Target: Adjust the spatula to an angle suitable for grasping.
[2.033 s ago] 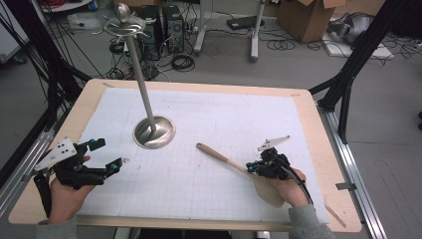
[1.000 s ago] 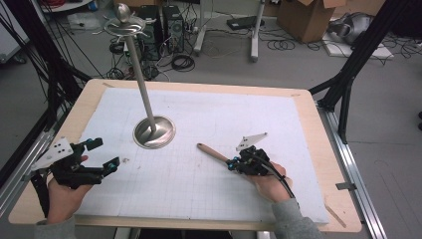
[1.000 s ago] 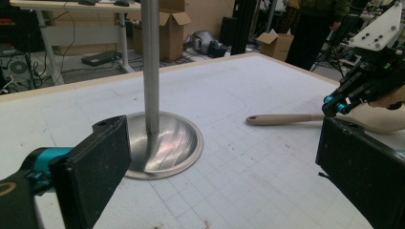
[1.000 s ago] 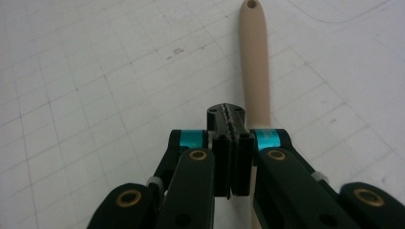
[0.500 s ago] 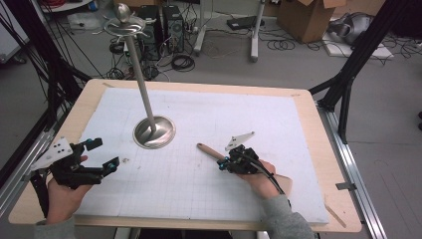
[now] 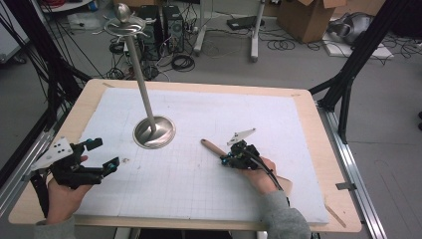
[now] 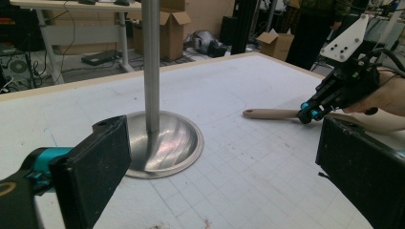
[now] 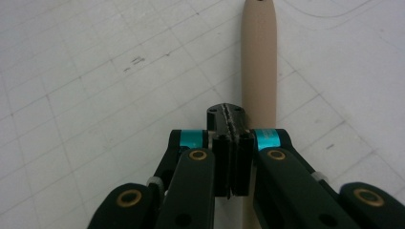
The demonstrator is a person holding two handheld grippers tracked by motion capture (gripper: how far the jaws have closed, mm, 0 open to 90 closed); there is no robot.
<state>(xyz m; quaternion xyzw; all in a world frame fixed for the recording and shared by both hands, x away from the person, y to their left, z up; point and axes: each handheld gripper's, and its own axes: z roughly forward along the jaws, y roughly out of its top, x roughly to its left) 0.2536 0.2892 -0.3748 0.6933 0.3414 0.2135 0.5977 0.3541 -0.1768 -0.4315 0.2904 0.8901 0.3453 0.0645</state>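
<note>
R claw (image 8: 229, 119) pressed together, empty — tips low over spoon handle (image 8: 259, 62), which runs just right of them, likely lining up a pick | L claw (image 6: 97, 154) spread, idle near stand (image 7: 152, 67) | spoon bowl hidden under right hand (image 6: 259, 172); contact with the handle unclear

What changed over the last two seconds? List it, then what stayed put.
The right tongs, shut with nothing between them, slid left along the wooden spoon's handle toward its free end, beside it, not gripping. The left tongs stayed open in place; the metal stand and spoon did not move.
</note>
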